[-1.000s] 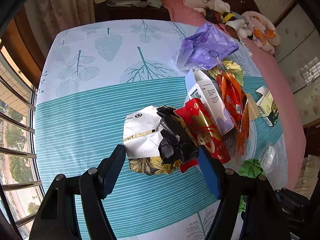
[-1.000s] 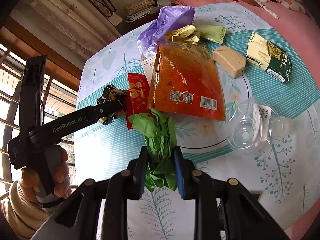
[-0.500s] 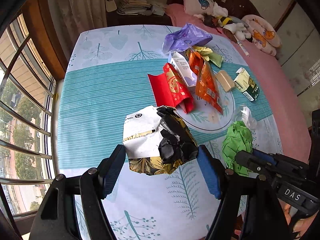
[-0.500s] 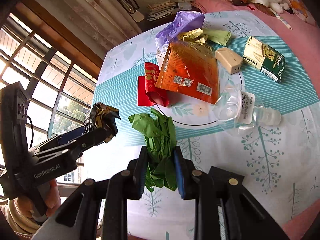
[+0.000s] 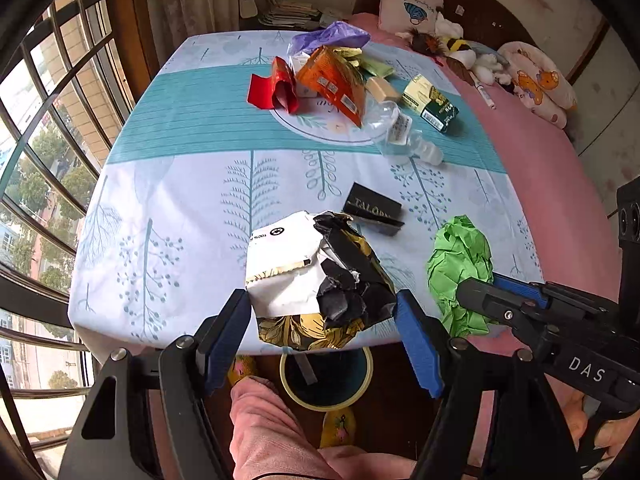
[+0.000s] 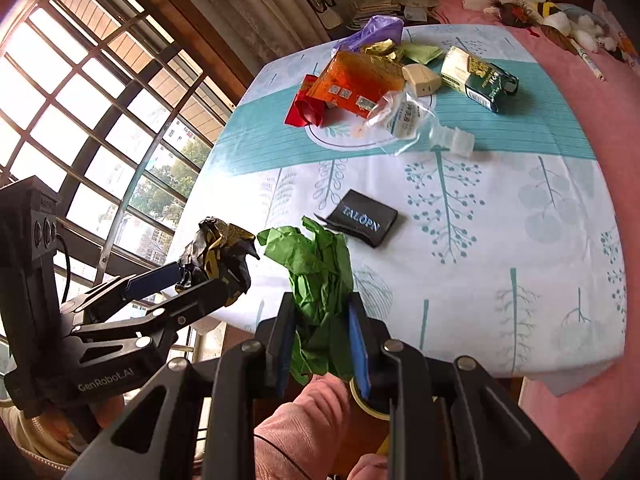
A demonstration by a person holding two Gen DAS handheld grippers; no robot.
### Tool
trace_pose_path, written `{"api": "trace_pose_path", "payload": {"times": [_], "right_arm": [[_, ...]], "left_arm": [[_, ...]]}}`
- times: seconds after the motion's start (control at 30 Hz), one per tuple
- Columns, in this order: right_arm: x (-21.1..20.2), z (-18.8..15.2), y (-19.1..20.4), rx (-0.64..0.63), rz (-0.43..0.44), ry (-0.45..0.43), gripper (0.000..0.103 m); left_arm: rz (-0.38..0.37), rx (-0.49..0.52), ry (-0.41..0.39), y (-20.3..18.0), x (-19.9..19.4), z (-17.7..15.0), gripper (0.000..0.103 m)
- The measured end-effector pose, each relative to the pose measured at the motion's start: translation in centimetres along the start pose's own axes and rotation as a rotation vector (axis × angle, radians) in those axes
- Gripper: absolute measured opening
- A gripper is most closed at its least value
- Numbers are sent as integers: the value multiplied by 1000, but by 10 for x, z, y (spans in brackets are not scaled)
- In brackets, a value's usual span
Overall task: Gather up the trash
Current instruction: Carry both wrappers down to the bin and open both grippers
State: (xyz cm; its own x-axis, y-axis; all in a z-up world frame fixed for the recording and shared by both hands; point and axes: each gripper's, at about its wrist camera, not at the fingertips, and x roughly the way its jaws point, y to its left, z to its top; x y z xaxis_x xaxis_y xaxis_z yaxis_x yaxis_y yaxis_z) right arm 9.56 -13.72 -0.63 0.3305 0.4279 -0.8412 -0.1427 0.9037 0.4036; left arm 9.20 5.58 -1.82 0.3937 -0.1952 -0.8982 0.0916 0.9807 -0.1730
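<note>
My left gripper (image 5: 322, 312) is shut on a crumpled white, black and gold wrapper (image 5: 316, 272), held above the table's near edge; the same wrapper (image 6: 220, 252) shows at the left of the right wrist view. My right gripper (image 6: 322, 320) is shut on a crumpled green paper (image 6: 320, 272), which also appears at the right of the left wrist view as a green wad (image 5: 460, 268). Below both, on the floor, stands a dark bin with a yellow rim (image 5: 326, 376), partly hidden by the wrapper. A person's pink-clad knee (image 5: 272, 432) sits beside it.
On the tablecloth (image 5: 192, 208) lie a black packet (image 5: 372, 210), a clear plastic bottle (image 5: 400, 132), a red wrapper (image 5: 276, 88), an orange packet (image 5: 336, 80), a green box (image 5: 430, 102) and a purple bag (image 5: 328, 38). Window bars run on the left, a pink bed on the right.
Both grippers have drawn back from the pile toward the table's near edge, carrying the wrapper and green paper. The bin and knee have come into view below.
</note>
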Motion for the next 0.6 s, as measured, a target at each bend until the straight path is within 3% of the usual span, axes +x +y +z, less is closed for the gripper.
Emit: {"api": "trace_pose_path", "payload": {"times": [0.3,0.6], "right_arm": [[2,-76,-21,2,18,88,25],[66,-144,-62,113,7,211,25]], "left_arm": [[27,21,89,-33,11,-74,72],[52,28,186,-35,70,-127,73]]}}
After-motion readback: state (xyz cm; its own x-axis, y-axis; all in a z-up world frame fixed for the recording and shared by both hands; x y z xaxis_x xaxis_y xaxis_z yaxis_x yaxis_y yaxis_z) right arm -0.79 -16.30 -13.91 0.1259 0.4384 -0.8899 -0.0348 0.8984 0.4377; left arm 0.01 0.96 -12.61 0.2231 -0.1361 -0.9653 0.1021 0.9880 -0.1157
